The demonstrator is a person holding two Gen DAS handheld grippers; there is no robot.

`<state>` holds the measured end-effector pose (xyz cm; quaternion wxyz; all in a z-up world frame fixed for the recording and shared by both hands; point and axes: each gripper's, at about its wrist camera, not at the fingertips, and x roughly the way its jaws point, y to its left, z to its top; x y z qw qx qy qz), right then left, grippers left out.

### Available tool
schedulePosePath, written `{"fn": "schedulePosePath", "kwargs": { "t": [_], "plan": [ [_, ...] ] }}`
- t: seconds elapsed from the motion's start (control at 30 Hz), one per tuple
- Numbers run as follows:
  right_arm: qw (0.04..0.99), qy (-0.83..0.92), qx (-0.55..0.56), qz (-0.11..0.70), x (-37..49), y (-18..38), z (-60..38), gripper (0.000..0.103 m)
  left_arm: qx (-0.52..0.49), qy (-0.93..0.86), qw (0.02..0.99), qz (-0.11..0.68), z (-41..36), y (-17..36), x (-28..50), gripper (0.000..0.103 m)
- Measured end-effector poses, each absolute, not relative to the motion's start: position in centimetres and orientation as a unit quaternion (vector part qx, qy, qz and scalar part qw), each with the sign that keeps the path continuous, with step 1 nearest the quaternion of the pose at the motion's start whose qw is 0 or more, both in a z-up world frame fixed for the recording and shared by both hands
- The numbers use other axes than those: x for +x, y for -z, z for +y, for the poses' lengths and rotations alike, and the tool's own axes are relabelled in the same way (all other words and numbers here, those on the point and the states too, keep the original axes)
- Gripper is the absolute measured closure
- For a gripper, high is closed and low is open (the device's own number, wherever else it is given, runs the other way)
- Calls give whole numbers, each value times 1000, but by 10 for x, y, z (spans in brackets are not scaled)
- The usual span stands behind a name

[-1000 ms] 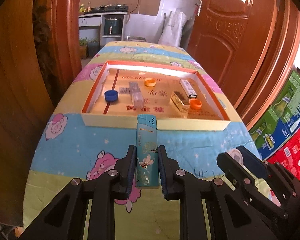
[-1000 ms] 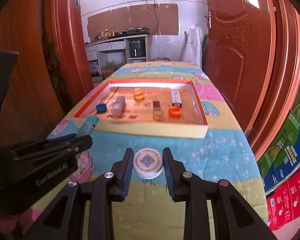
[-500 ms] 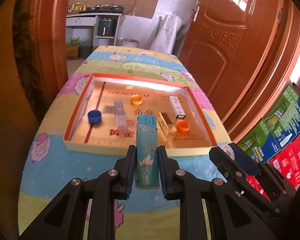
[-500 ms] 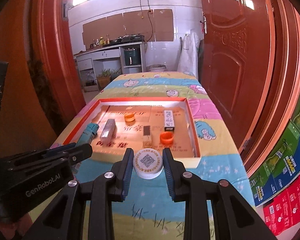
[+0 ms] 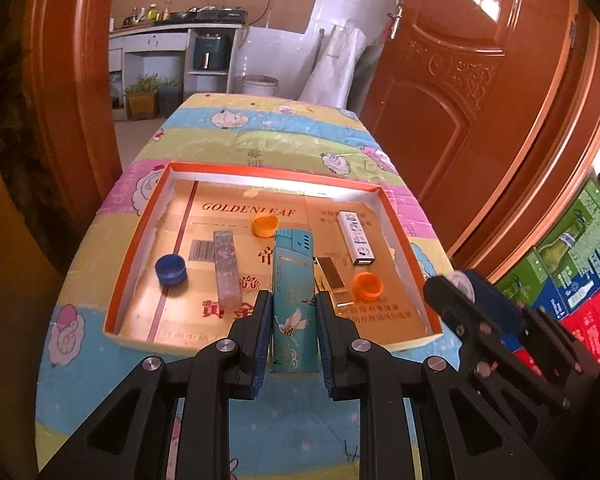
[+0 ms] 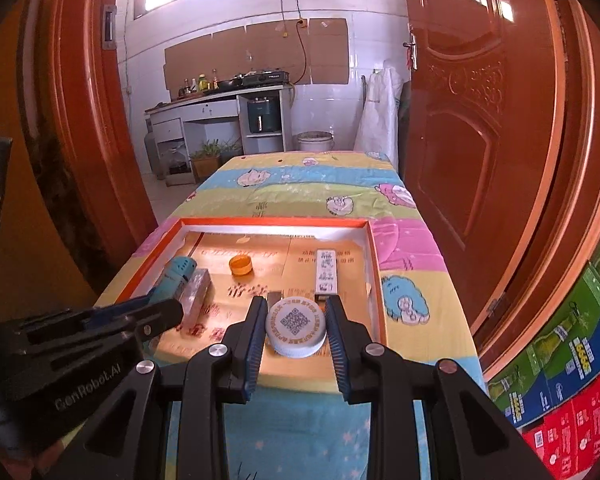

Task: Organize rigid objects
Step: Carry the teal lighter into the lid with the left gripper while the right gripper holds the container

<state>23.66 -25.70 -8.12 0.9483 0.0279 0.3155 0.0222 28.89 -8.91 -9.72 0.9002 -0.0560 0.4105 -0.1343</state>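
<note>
My left gripper (image 5: 293,312) is shut on a teal lighter (image 5: 293,300) and holds it above the near part of an orange-rimmed shallow box (image 5: 140,240). My right gripper (image 6: 296,320) is shut on a white cap with a QR code (image 6: 296,326), above the same box's near right part (image 6: 374,264). In the box lie a blue cap (image 5: 171,269), a grey block (image 5: 227,268), a yellow-orange cap (image 5: 265,225), a white USB stick (image 5: 355,237), a gold lighter (image 5: 332,284) and an orange cap (image 5: 367,284).
The box sits on a table with a colourful cartoon cloth (image 5: 284,136). Wooden door frames stand on both sides (image 5: 72,80). Stacked green and red cartons (image 5: 580,248) stand at the right. A kitchen counter (image 6: 220,112) is beyond the table.
Both grippers have moved forward and up, from over the cloth in front of the box to over the box's near part, each still holding its object.
</note>
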Motion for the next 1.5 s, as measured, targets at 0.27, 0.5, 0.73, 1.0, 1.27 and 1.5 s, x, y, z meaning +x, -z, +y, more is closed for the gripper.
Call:
{"fn": "schedulePosePath", "kwargs": {
  "t": [0.27,0.5,0.73,1.0,1.27,1.5],
  "plan": [
    [946,-25,30,321,267,83,-272,73,-52,137,893,425,-101,104,307,81],
    [944,-36,25,328,288,89,-276,73,-50,124,888,441,-110,115,323,81],
    [940,-47,27,337,310,99,-278,73,-42,110,885,451,-115,130,336,81],
    [935,-59,41,349,331,108,-282,73,-21,102,885,454,-119,140,346,81],
    [929,-67,32,364,359,116,-279,73,-40,114,877,464,-118,151,355,81],
    [919,-72,40,387,384,127,-277,73,-41,118,874,470,-118,156,357,81]
  ]
}}
